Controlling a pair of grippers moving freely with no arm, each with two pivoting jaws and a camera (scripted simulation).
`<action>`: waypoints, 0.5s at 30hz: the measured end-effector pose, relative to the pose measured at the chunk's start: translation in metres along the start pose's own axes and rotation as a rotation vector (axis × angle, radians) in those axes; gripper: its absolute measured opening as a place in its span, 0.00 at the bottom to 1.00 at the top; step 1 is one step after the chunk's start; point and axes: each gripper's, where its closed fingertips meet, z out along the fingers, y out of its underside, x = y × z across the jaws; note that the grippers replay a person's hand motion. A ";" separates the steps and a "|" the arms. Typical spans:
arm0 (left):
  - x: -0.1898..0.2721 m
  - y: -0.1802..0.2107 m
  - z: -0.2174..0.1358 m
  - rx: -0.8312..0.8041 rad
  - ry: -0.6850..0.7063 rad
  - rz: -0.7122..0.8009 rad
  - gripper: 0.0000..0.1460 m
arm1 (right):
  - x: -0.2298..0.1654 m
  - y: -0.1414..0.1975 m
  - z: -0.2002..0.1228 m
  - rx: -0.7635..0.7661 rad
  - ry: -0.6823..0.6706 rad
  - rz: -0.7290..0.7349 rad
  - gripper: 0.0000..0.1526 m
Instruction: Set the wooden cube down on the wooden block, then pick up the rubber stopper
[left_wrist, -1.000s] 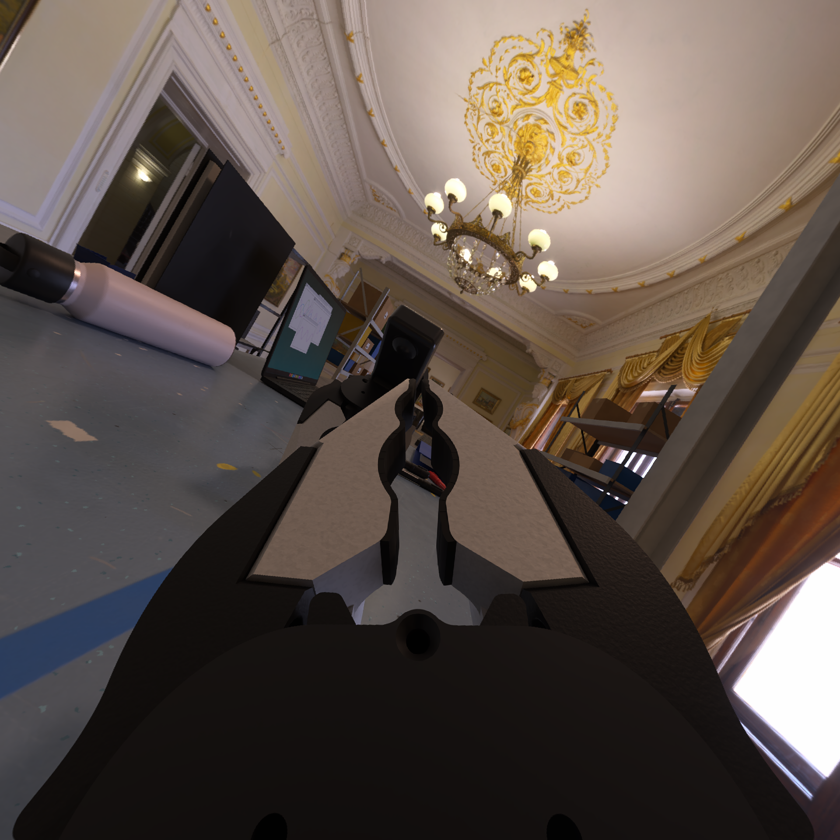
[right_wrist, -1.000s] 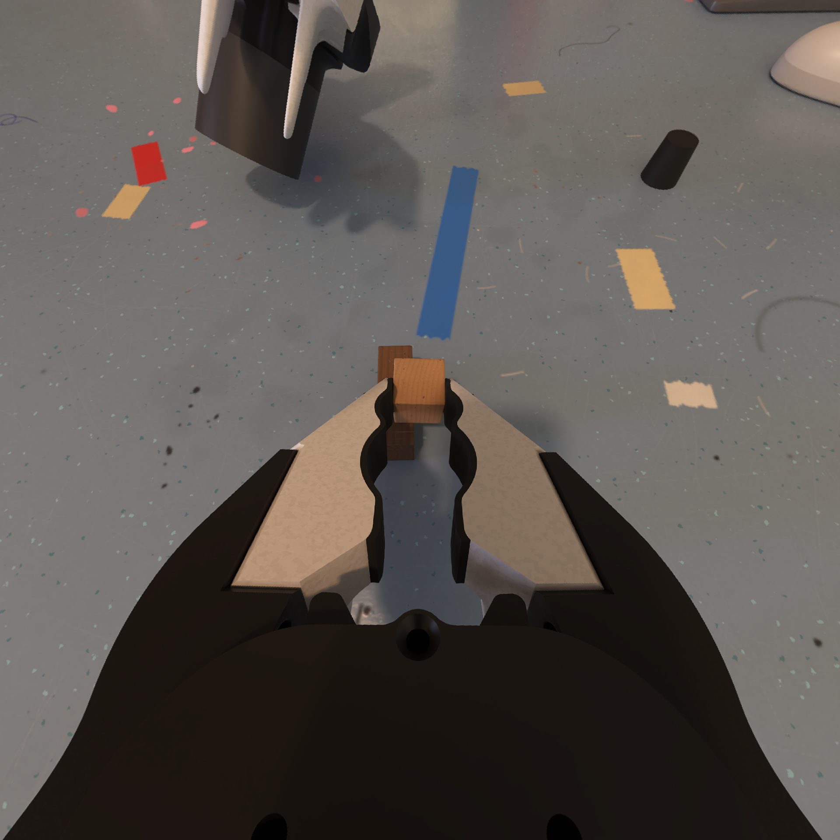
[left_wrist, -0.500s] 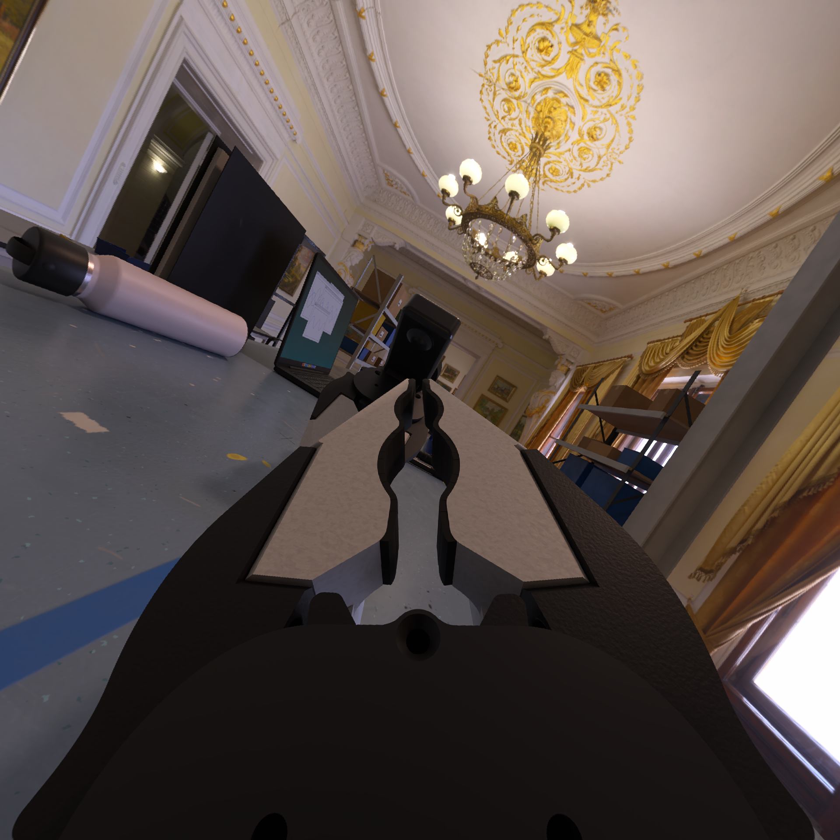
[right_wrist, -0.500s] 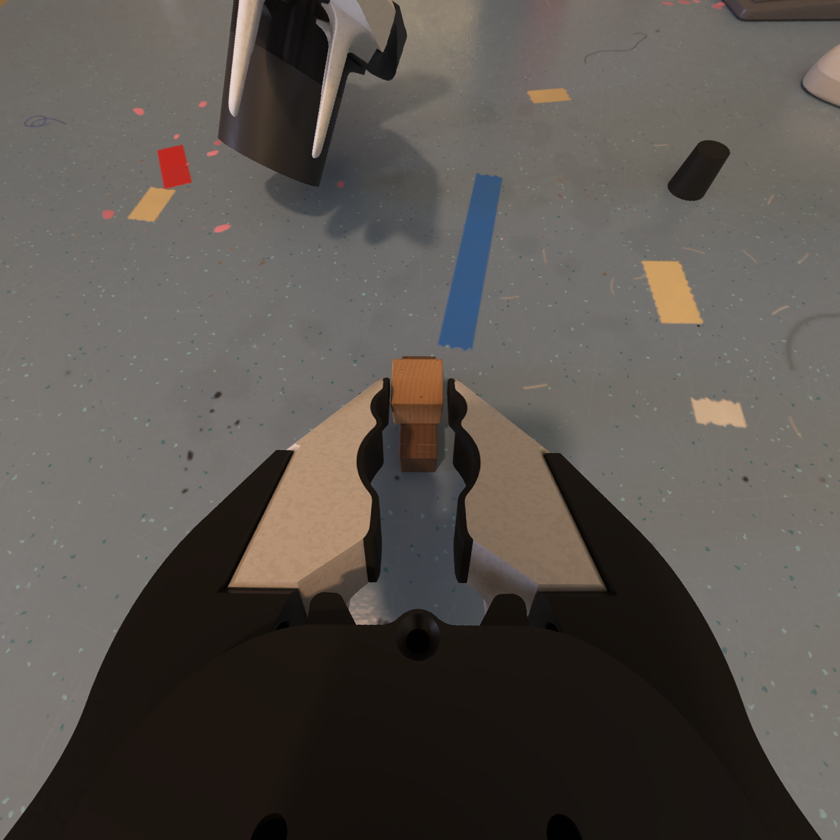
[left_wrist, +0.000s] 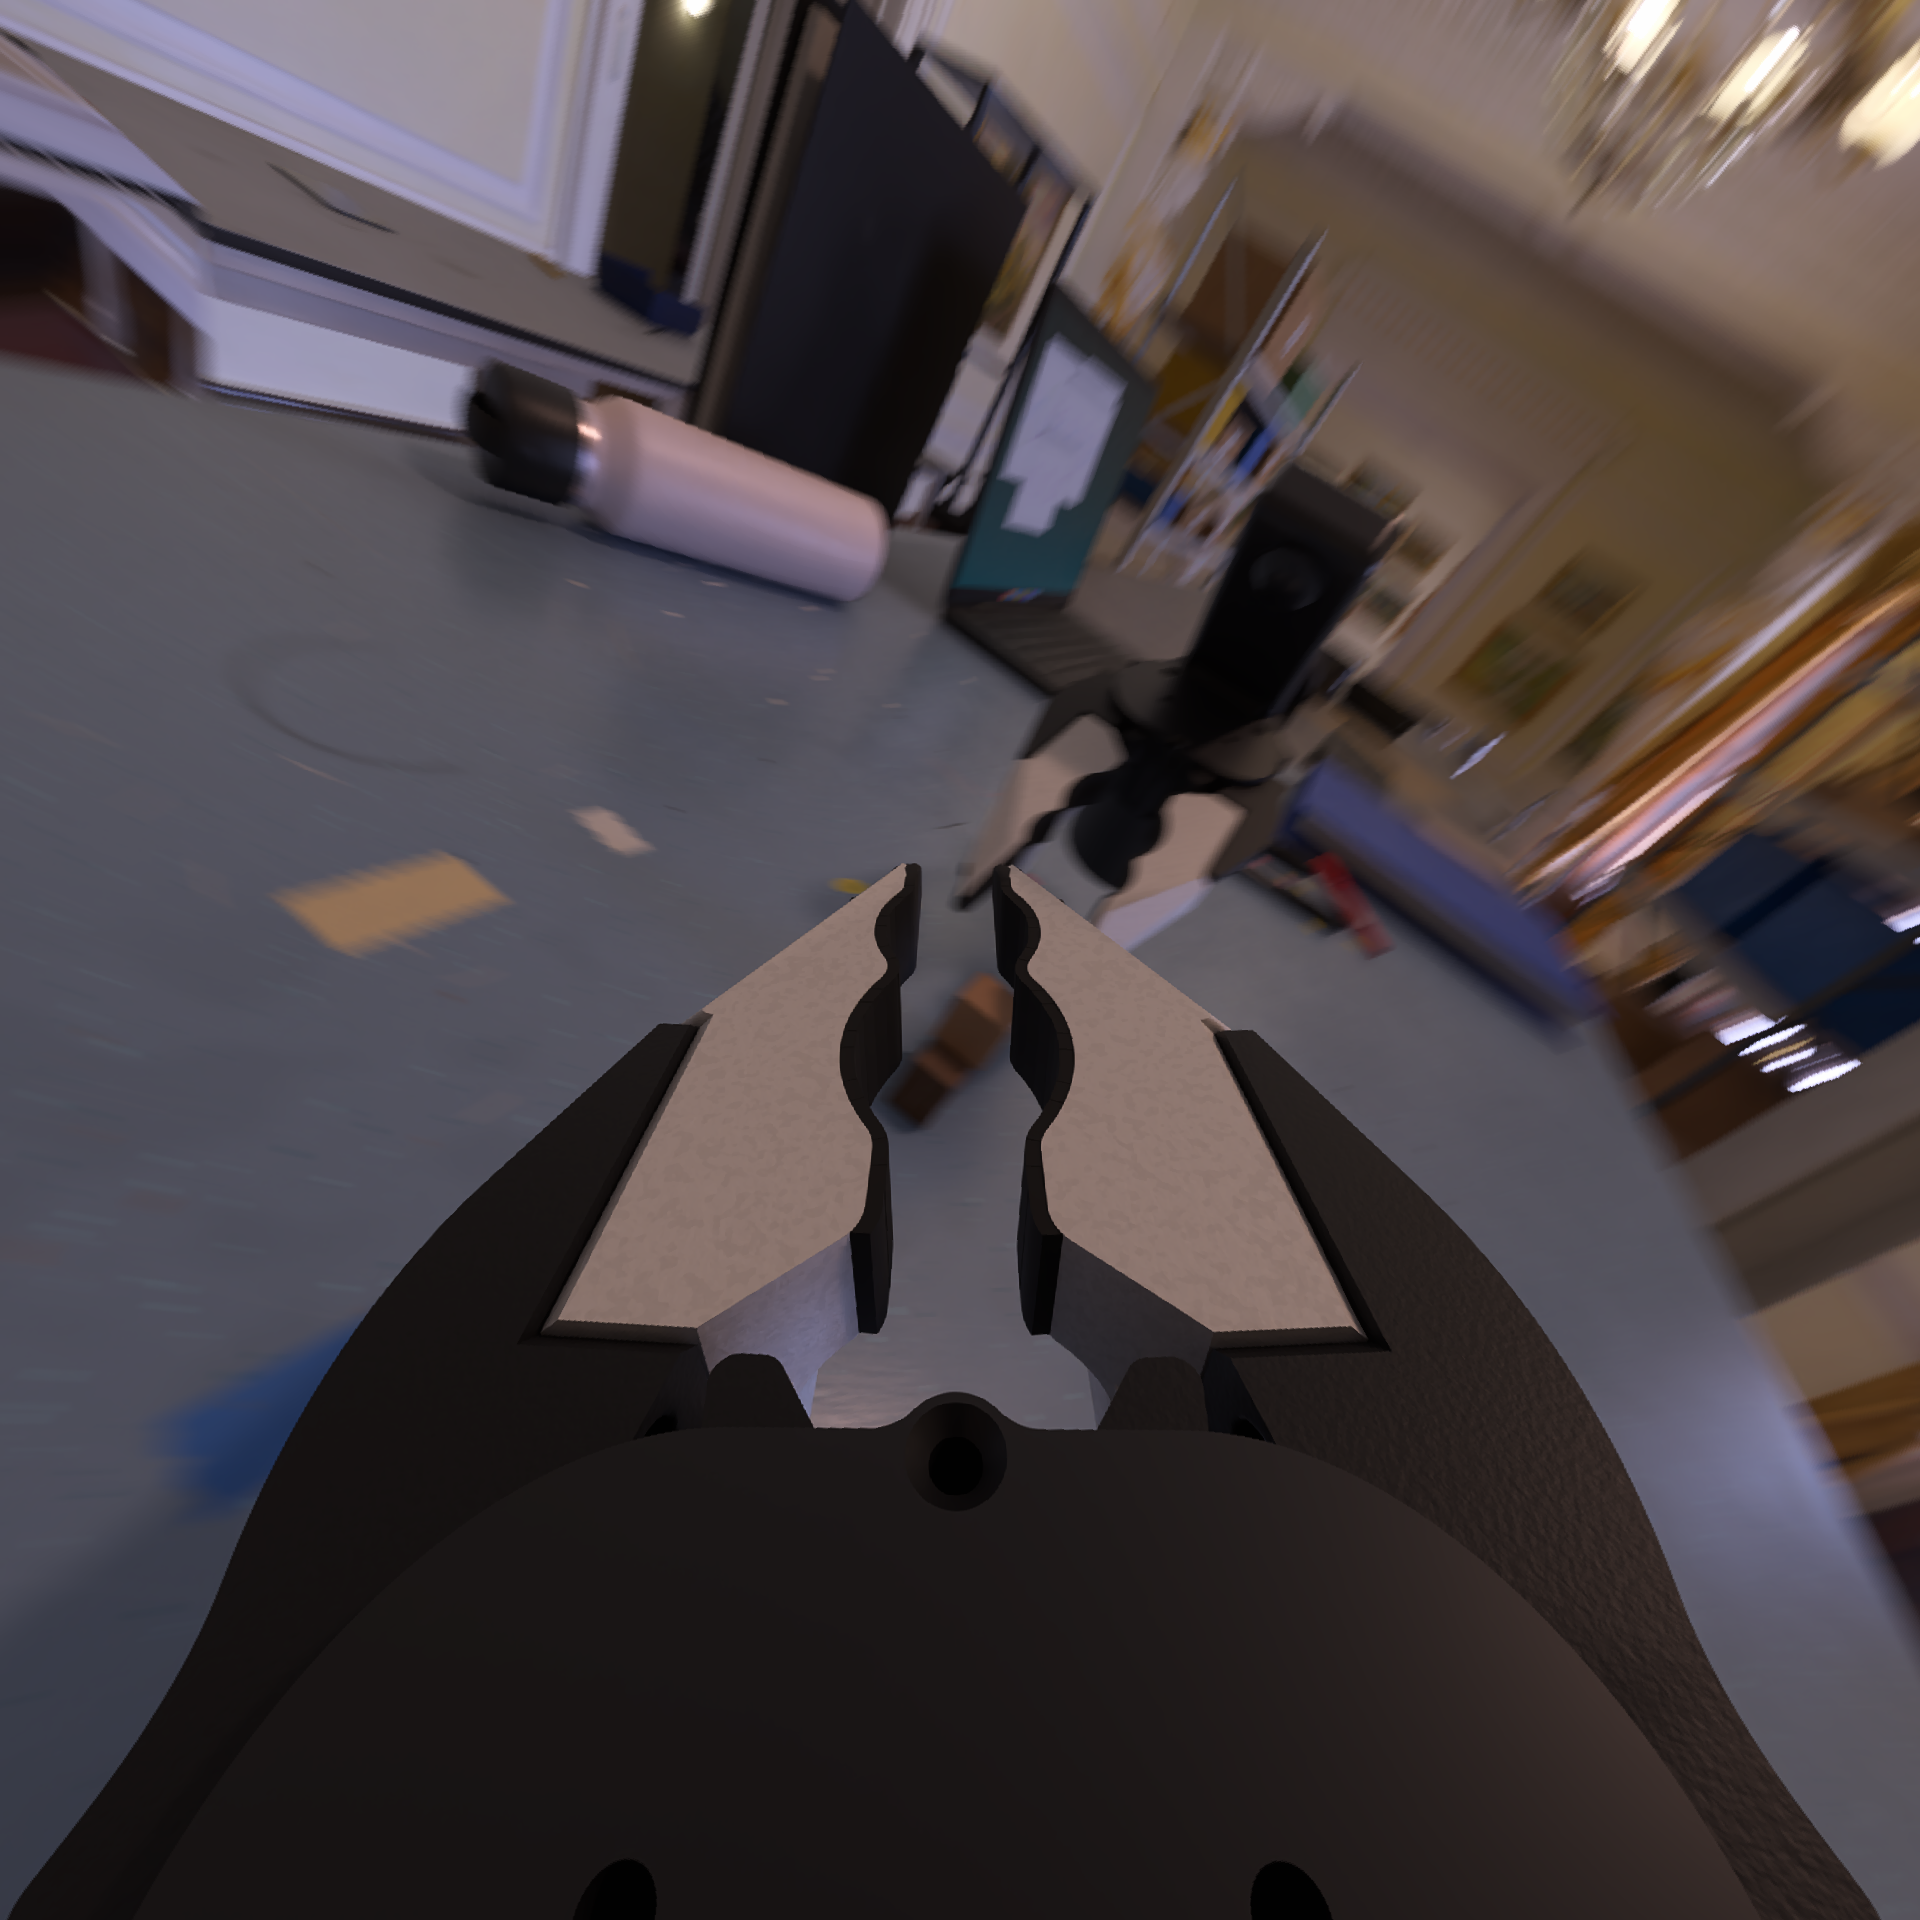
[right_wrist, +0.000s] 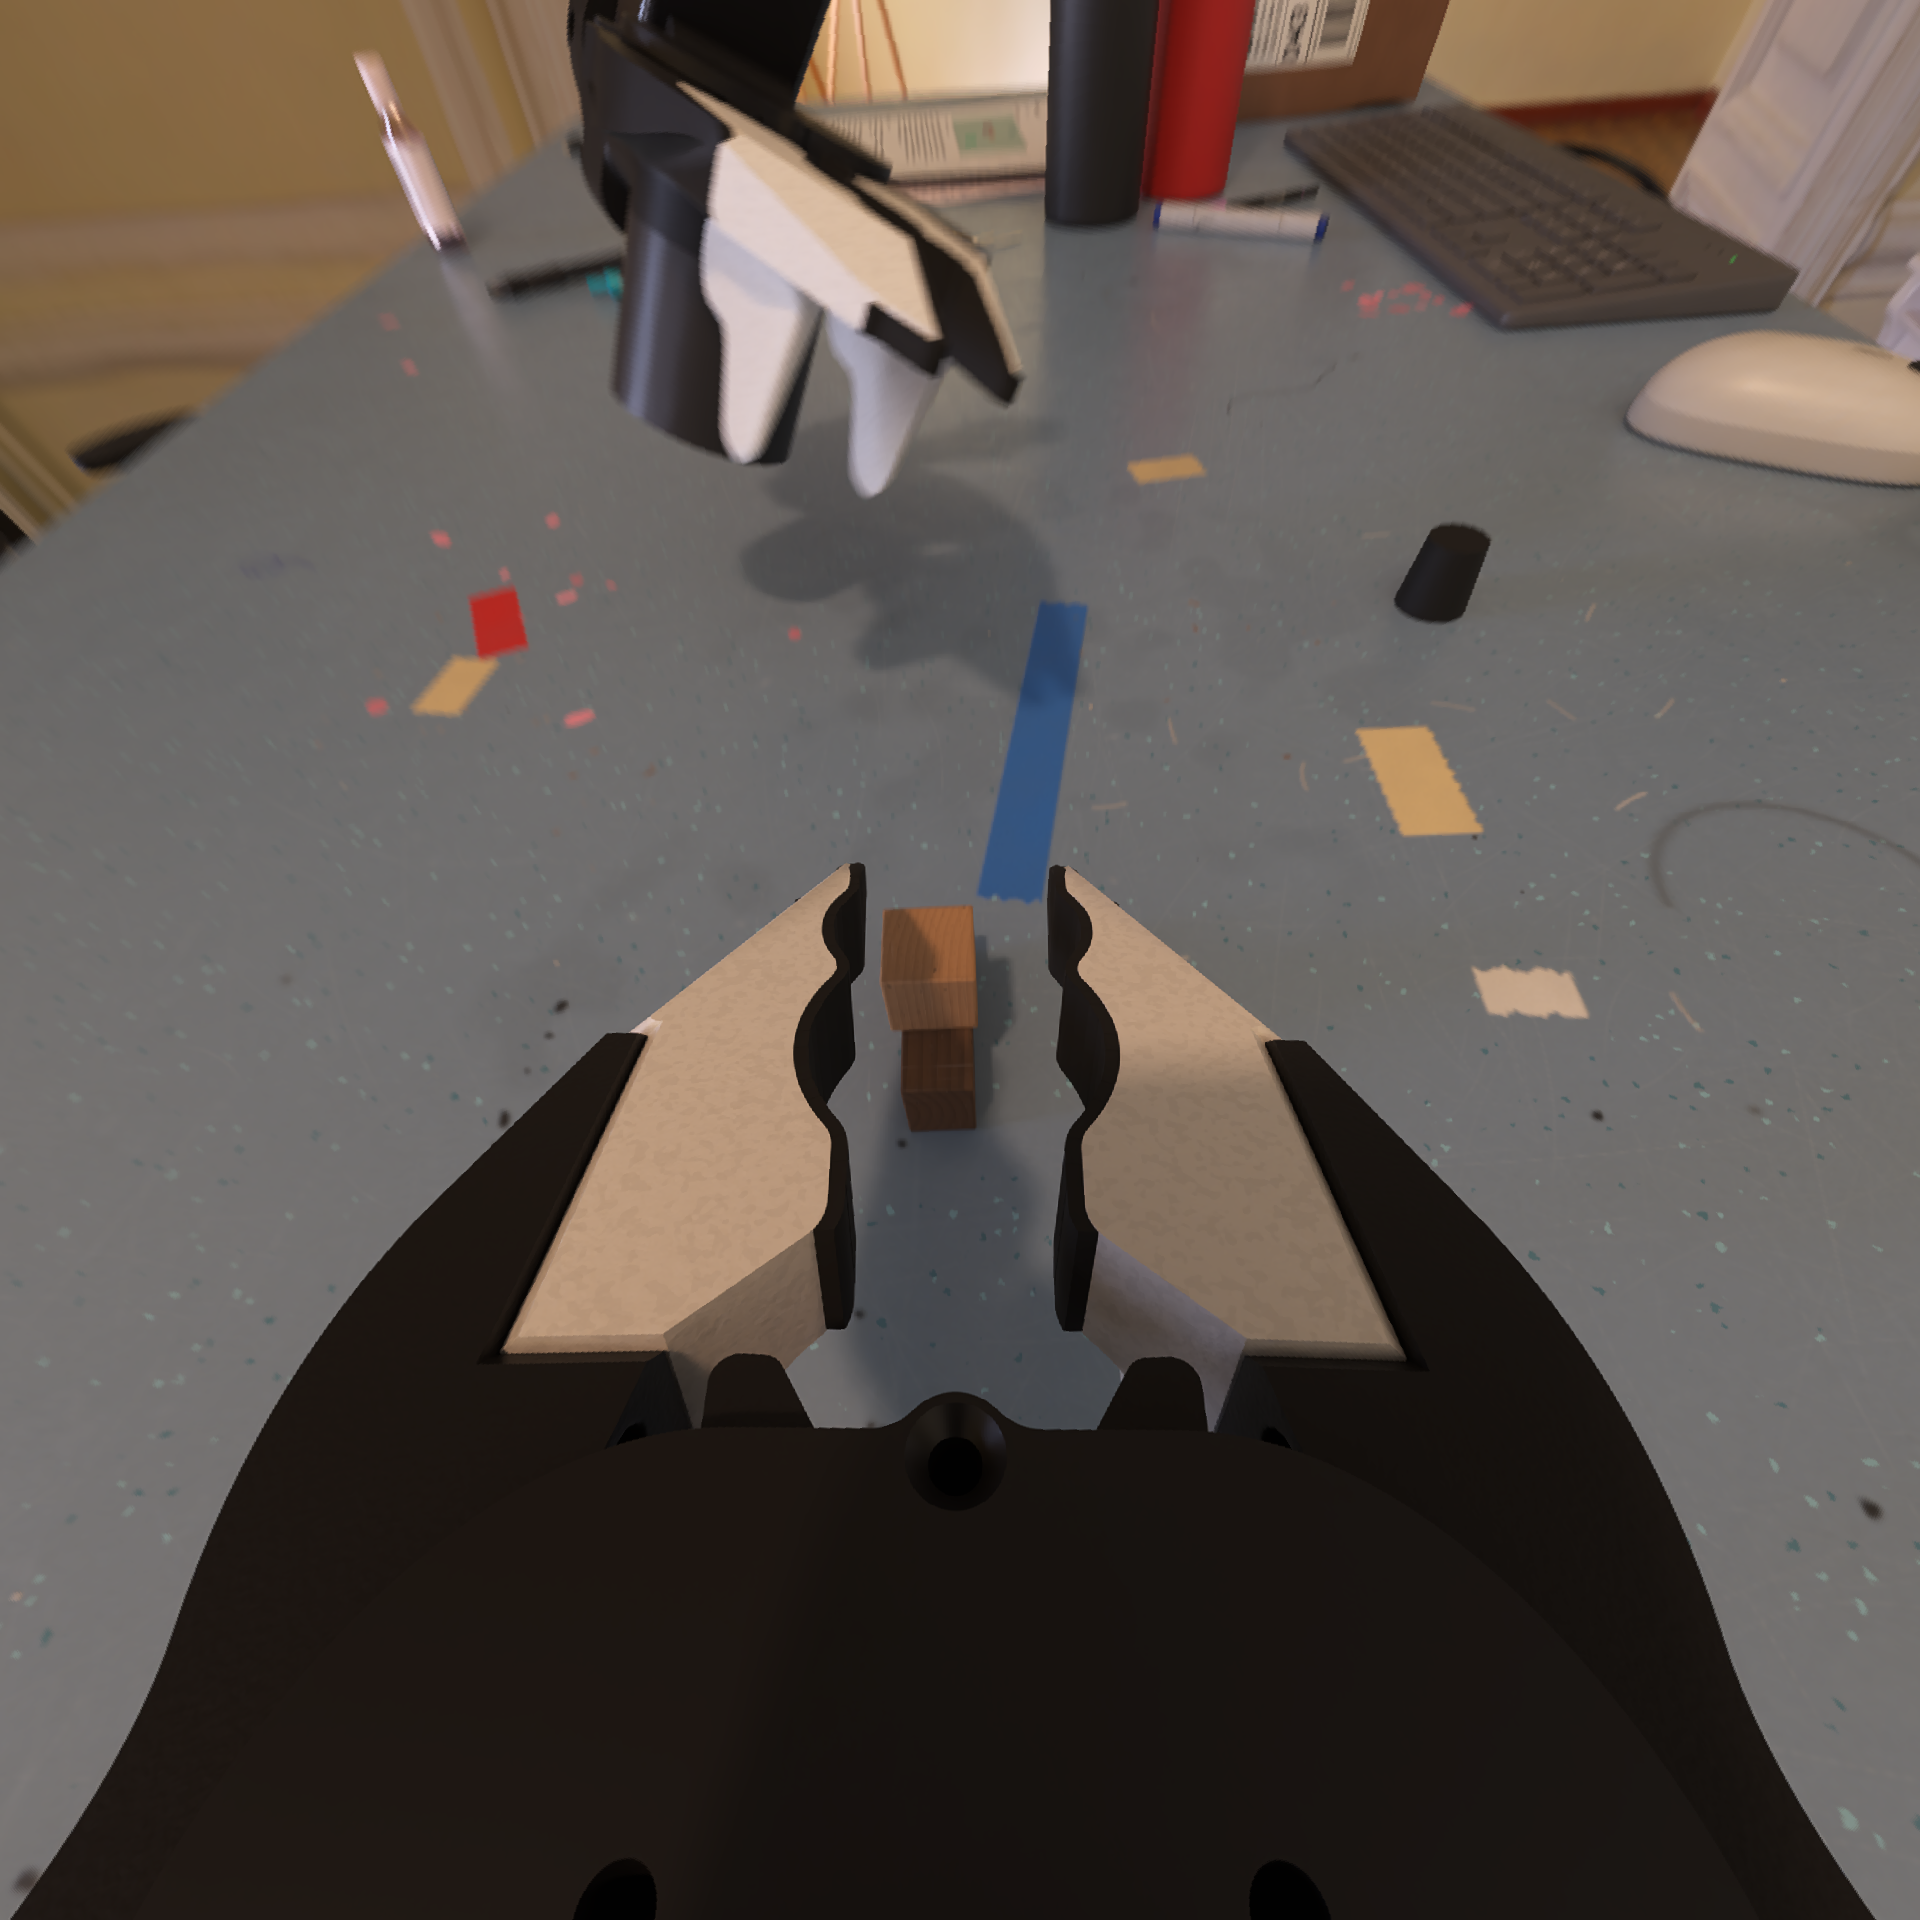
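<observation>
The light wooden cube (right_wrist: 928, 961) rests on the darker wooden block (right_wrist: 938, 1086) on the grey table. My right gripper (right_wrist: 956, 878) is open and empty, its fingers apart on either side of the stack and clear of it. The black rubber stopper (right_wrist: 1439, 575) lies on its side at the far right. My left gripper (right_wrist: 821, 457) hovers above the table beyond the stack. In the blurred left wrist view my left gripper (left_wrist: 956, 878) is slightly open and empty, with the cube (left_wrist: 982, 1003), the block (left_wrist: 935, 1081) and the right gripper (left_wrist: 1132, 883) ahead.
A keyboard (right_wrist: 1538, 218) and a white mouse (right_wrist: 1787, 405) lie at the far right. A black cylinder (right_wrist: 1091, 114), a red cylinder (right_wrist: 1195, 104) and a marker (right_wrist: 1236, 220) stand at the back. A pale bottle (left_wrist: 707, 499) lies on its side.
My right gripper has opened, let go of the cube on the block and drawn back. My left gripper has tipped down from the ceiling toward the table and opened a little.
</observation>
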 end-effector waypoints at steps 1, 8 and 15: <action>-0.009 -0.013 -0.003 -0.039 -0.060 0.085 0.09 | 0.001 -0.005 -0.003 0.031 -0.008 0.019 0.23; -0.130 -0.089 -0.004 -0.218 -0.394 0.415 0.09 | 0.007 -0.018 -0.011 0.115 0.021 0.044 0.23; -0.188 -0.039 0.015 -0.446 -0.300 0.237 0.19 | 0.019 -0.010 -0.009 0.080 0.083 0.057 0.22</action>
